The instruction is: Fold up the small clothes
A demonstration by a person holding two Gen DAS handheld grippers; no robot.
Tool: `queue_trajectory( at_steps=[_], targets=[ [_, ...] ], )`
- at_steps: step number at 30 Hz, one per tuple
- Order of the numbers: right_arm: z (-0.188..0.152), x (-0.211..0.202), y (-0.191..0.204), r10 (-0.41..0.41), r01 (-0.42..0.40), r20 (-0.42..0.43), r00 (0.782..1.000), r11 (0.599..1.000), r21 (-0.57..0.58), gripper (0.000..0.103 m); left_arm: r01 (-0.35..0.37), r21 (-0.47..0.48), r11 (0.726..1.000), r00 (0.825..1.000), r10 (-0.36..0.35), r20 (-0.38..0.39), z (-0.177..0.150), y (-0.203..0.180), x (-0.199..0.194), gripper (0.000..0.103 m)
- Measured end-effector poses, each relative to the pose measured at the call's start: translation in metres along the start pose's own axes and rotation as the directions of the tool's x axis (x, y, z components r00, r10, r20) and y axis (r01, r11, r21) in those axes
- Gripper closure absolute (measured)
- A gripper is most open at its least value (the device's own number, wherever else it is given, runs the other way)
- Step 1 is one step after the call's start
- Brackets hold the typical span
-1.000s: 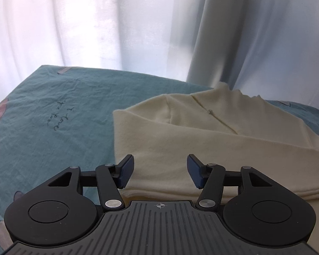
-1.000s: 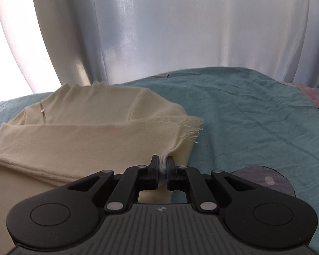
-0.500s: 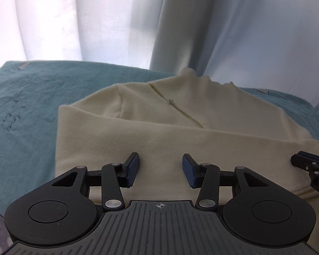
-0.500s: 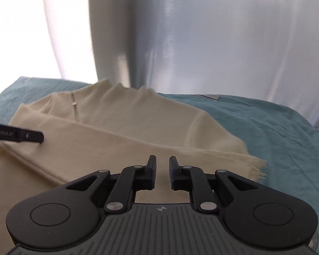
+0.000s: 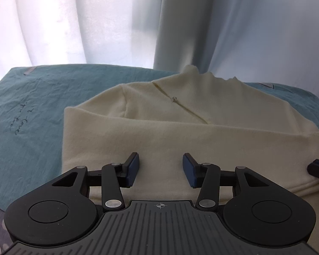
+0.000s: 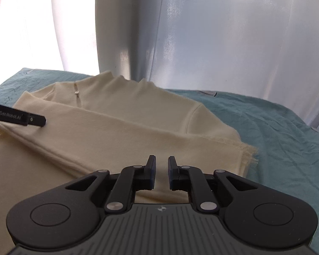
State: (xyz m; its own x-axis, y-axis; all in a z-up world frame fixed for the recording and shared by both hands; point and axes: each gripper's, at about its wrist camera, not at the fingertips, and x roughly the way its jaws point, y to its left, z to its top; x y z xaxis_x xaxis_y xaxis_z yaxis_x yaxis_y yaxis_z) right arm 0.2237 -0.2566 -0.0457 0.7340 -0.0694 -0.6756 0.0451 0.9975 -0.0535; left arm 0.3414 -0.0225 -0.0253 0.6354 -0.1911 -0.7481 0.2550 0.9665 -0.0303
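Cream sweater [image 5: 180, 136] fabric lies under both of your grippers, spread flat on the teal bedsheet [image 5: 32, 110]. Your left gripper [image 5: 159, 167] hangs over the near left part of the sweater with its blue-padded fingers [image 5: 131, 167] standing well apart; nothing is between them, and the cloth below looks untouched, though you cannot tell whether the tips brush it. Your right gripper [image 6: 160, 170] hovers over the near right part, just inside the frayed edge [image 6: 251, 155]. Its jaws are released: a narrow gap shows between the fingers [image 6: 150, 170], with only cloth visible beneath and none pinched. From the right wrist view you can see the tip of the left gripper's finger, lettered in white, reaching in over the sweater's left shoulder area; from the left wrist view the right gripper's tip pokes in at the right edge.

Beyond the tools, a sleeve [image 6: 121, 131] is folded across the body of the sweater, running from the left shoulder towards the frayed edge. Above it the neck opening has a small shiny button [image 5: 175, 99] on a slanted placket. Dark handwritten lettering [image 5: 19, 119] is printed on the sheet to the left of the sweater. Pale curtains [image 5: 95, 21] hang behind the bed, brightly backlit.
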Motion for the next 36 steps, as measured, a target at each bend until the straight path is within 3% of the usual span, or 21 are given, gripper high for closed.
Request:
queue_trajectory(
  at_steps=[12,19,25,27,31,34,36],
  targets=[
    [-0.009,0.002,0.004,-0.022,0.023,0.015,1.0,0.999,-0.039,0.092,-0.02,0.038,0.999,1.0,0.02,-0.003,-0.007,-0.006,-0.005,0.052],
    [-0.008,-0.005,0.007,-0.036,0.036,0.001,0.999,0.999,-0.013,0.092,-0.011,0.01,1.0,1.0,0.011,-0.028,-0.009,-0.003,-0.014,0.051],
    [-0.007,-0.004,0.011,-0.058,0.057,-0.013,0.998,0.997,-0.056,0.09,-0.028,0.038,0.999,0.999,0.029,-0.024,-0.015,-0.006,-0.019,0.046],
    [-0.008,-0.013,0.008,-0.015,0.015,-0.003,1.0,1.0,-0.008,0.089,-0.007,0.019,1.0,1.0,0.008,-0.022,-0.019,-0.004,-0.03,0.044],
    [-0.017,-0.049,0.006,0.097,-0.102,0.066,0.993,0.993,0.064,0.062,0.055,-0.023,0.998,0.998,-0.056,-0.032,-0.041,0.012,-0.062,0.032],
    [-0.031,-0.077,0.003,0.28,-0.29,0.082,0.956,0.942,0.166,0.062,0.08,-0.05,0.996,0.993,-0.084,-0.086,-0.069,0.024,-0.086,0.029],
    [-0.042,-0.094,0.009,0.333,-0.339,0.065,0.941,0.922,0.186,0.061,0.074,-0.067,0.995,0.991,-0.081,-0.109,-0.089,0.032,-0.105,0.026]
  ],
)
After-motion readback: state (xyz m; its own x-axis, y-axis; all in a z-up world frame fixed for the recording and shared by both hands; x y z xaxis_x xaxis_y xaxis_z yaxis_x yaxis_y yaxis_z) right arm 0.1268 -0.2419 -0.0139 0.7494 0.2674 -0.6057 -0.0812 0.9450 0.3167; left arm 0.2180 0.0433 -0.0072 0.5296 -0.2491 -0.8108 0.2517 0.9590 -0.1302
